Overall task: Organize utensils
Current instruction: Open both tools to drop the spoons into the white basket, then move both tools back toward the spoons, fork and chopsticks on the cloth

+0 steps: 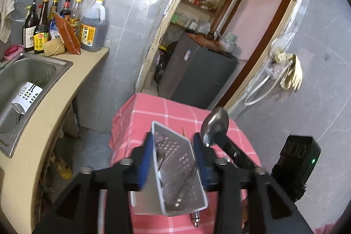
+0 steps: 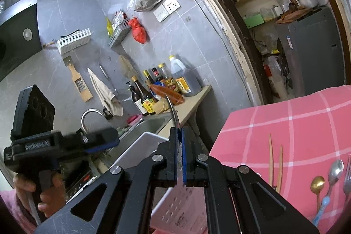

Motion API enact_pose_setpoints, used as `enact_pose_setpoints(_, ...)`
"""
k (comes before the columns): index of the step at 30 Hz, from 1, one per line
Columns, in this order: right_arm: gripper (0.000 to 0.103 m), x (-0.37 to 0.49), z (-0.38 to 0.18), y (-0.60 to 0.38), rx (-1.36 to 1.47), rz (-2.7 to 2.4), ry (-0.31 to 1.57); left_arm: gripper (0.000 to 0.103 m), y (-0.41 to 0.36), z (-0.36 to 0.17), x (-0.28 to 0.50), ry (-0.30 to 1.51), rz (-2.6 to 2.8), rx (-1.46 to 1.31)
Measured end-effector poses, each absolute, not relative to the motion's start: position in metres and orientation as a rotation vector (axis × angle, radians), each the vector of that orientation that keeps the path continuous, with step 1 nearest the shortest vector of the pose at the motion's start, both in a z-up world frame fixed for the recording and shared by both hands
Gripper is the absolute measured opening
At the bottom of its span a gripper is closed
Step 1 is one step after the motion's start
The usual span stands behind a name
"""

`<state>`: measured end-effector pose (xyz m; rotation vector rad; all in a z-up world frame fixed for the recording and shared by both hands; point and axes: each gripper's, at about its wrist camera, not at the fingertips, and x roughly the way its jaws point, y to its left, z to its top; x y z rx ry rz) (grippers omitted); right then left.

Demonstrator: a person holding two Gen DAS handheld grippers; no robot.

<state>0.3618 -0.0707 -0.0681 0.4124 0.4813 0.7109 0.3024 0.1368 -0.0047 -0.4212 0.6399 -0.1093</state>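
A white perforated utensil holder lies tilted on the pink checked tablecloth, between the blue pads of the left gripper, whose jaws stand apart, not visibly pressing its walls. Just beside it, the right gripper is clamped on a metal spoon. Chopsticks, more spoons and a fork lie on the cloth.

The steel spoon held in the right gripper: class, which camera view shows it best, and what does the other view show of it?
The left wrist view is best: the spoon shows its whole bowl, facing the camera above the right gripper. The right wrist view shows the spoon only edge-on, a thin curved strip rising from the shut right gripper.
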Motion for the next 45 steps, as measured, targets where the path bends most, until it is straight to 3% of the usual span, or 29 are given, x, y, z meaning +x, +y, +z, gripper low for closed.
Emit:
enact_pose_setpoints(4, 0.029, 0.354, -0.060, -0.080, 0.406, 0.707, 0.473, 0.047, 0.135, 0.000, 0.296, 0.614, -0.085, -0.421)
enact_pose_setpoints(6, 0.031, 0.348, -0.052, -0.088, 0.400, 0.683, 0.455, 0.049, 0.133, 0.003, 0.292, 0.601, -0.059, -0.415)
enact_pose_setpoints(8, 0.039, 0.341, -0.044, -0.098, 0.388, 0.644, 0.429, 0.056, 0.129, 0.007, 0.290, 0.587, -0.034, -0.393)
enact_pose_setpoints(10, 0.055, 0.335, -0.035, -0.110, 0.373, 0.603, 0.401, 0.066, 0.121, 0.012, 0.287, 0.561, -0.007, -0.356)
enact_pose_setpoints(14, 0.071, 0.321, -0.019, -0.137, 0.322, 0.513, 0.352, 0.081, 0.098, 0.020, 0.284, 0.520, 0.020, -0.299)
enact_pose_setpoints(16, 0.088, 0.316, -0.012, -0.151, 0.301, 0.475, 0.332, 0.088, 0.085, 0.022, 0.281, 0.492, 0.030, -0.275)
enact_pose_setpoints(19, 0.099, 0.308, -0.004, -0.171, 0.261, 0.426, 0.317, 0.101, 0.063, 0.024, 0.278, 0.450, 0.050, -0.243)
enact_pose_setpoints(31, 0.102, 0.306, -0.007, -0.241, 0.209, 0.299, 0.346, 0.103, -0.012, -0.005, 0.286, 0.430, 0.053, -0.192)
enact_pose_setpoints(45, 0.102, 0.361, -0.084, -0.302, 0.266, 0.298, 0.567, 0.103, -0.069, -0.055, 0.335, 0.562, -0.003, -0.117)
